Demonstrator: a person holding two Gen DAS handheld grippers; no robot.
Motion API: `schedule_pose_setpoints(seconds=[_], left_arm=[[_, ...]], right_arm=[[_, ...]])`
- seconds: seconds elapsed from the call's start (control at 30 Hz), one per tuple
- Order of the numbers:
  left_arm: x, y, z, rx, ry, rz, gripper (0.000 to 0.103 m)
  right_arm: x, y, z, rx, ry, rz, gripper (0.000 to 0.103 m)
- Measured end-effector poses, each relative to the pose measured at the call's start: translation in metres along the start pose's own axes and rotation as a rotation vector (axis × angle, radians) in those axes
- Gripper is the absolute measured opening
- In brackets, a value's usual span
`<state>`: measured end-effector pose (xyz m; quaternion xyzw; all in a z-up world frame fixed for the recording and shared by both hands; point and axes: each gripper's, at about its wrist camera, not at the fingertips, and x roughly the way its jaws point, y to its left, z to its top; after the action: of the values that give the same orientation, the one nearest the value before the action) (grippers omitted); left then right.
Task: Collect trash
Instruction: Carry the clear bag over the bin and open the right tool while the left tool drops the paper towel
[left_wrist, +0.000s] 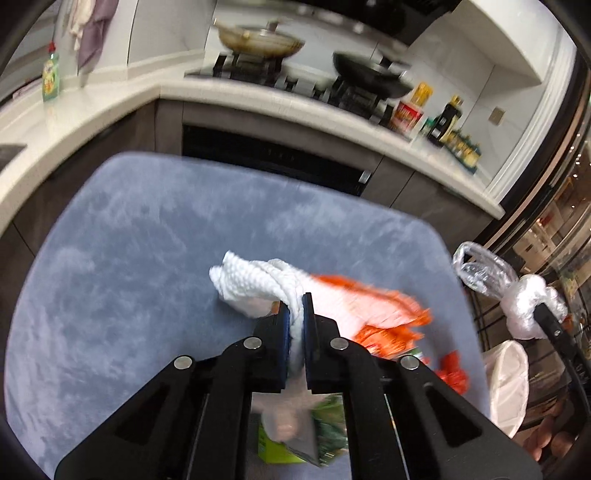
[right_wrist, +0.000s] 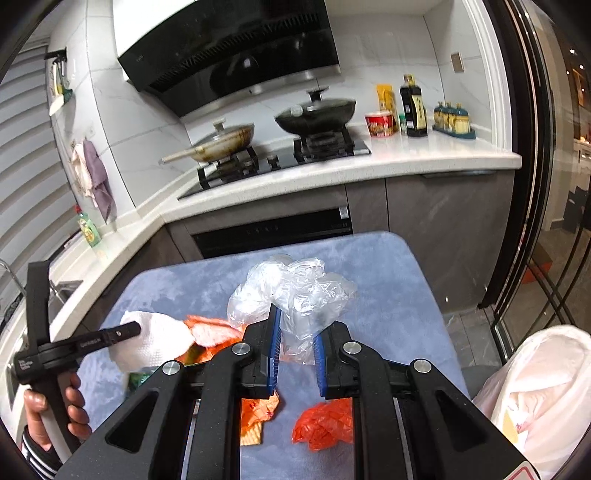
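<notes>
Left gripper (left_wrist: 296, 308) pinched tight on a white paper towel (left_wrist: 251, 286), held just above the blue mat (left_wrist: 129, 258). Orange wrappers (left_wrist: 373, 314) lie on the mat beside it, right. Right gripper (right_wrist: 297, 325) nipping a crumpled clear plastic bag (right_wrist: 295, 288), lifted off the mat. White bin bag (right_wrist: 535, 391) at far right.

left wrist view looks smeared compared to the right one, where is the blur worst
Left wrist view: motion blur smears the orange wrapper and stove pans; the white paper towel in the left gripper stays fairly crisp. Right wrist view: mostly sharp, with fisheye bending the white countertop.
</notes>
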<state>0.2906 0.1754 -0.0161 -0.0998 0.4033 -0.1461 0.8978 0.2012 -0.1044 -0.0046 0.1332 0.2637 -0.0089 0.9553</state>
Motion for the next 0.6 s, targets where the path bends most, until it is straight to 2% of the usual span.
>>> schedule_pose_setpoints(seconds=[0.3,0.5,0.6], left_arm=[[-0.087,-0.065,0.03,0.094,-0.154,-0.101,0.006],[-0.128,-0.125,0.031,0.176,-0.21,-0.179,0.006],[-0.14,-0.161,0.025,0.21,-0.213,-0.232,0.006]], right_arm=[[-0.066,-0.012,0.033,0.001,-0.142,0.003,0.015],[-0.118,-0.037,0.043,0.012,-0.226,-0.036,0.015],[-0.146,-0.056,0.042,0.029,-0.262,-0.067,0.015]])
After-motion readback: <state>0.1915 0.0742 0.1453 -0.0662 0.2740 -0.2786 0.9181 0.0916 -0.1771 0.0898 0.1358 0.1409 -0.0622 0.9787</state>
